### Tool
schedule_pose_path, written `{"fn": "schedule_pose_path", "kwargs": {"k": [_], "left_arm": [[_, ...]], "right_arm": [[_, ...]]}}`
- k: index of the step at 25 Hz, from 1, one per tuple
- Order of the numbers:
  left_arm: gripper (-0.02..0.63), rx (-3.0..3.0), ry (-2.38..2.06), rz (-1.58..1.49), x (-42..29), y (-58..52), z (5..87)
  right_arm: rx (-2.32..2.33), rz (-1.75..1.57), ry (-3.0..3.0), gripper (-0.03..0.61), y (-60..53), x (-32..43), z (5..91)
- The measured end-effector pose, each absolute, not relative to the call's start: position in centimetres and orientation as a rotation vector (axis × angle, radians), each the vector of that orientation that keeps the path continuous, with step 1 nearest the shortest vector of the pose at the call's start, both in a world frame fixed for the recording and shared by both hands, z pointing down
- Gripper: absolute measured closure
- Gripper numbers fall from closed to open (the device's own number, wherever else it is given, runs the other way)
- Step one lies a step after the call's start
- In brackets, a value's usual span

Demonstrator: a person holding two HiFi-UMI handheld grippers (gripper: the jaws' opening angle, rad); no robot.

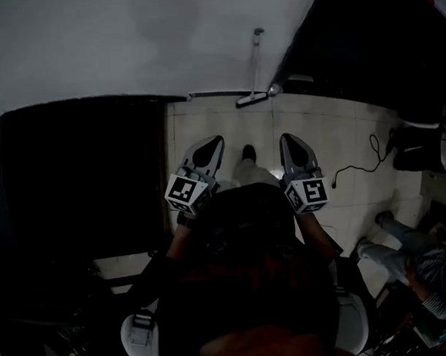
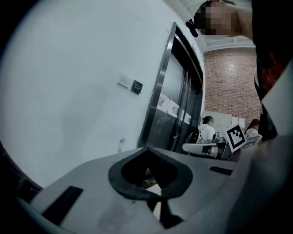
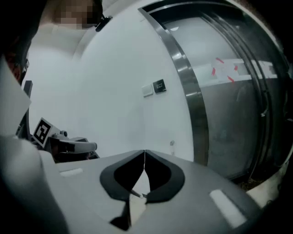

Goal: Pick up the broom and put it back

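Note:
The broom (image 1: 254,69) stands upright against the white wall, its head (image 1: 251,99) on the tiled floor straight ahead of me. Both grippers hang side by side above the floor, well short of it and pointing toward it. My left gripper (image 1: 215,140) is shut with nothing between its jaws, and its tips (image 2: 146,149) meet in the left gripper view. My right gripper (image 1: 287,139) is shut and empty too, its tips (image 3: 144,151) closed along a thin line. A small knob (image 3: 172,143) on the wall may be the broom's handle top.
A dark panel (image 1: 84,169) fills the left. A dark doorway (image 1: 359,40) with a metal frame (image 3: 192,100) lies right of the broom. A black cable (image 1: 358,167) trails over the tiles. A seated person's legs (image 1: 396,242) are at the right. My own shoe (image 1: 249,152) shows between the grippers.

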State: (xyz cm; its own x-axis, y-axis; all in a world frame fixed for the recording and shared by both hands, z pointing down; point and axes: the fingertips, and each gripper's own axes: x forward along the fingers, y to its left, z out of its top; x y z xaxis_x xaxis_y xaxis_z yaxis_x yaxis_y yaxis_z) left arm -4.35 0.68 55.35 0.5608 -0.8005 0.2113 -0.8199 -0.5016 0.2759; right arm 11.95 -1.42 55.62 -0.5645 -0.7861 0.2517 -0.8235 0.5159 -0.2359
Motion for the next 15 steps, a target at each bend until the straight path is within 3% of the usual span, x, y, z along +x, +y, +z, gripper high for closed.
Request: {"fn": "schedule_pose_path", "kwargs": {"k": [9,15], "left_arm": [[0.611,2.374,-1.364,0.068,-7.4,-6.4,56.0],[0.596,2.499,-1.356,-0.097,-9.9,-8.5,51.8]], "right_arm": [[1.253,0.451,-2.446,0.455,-18.0,9.4,65.5],[1.399,0.471,-2.195,0.422,-33.1,7.2,73.3]]}}
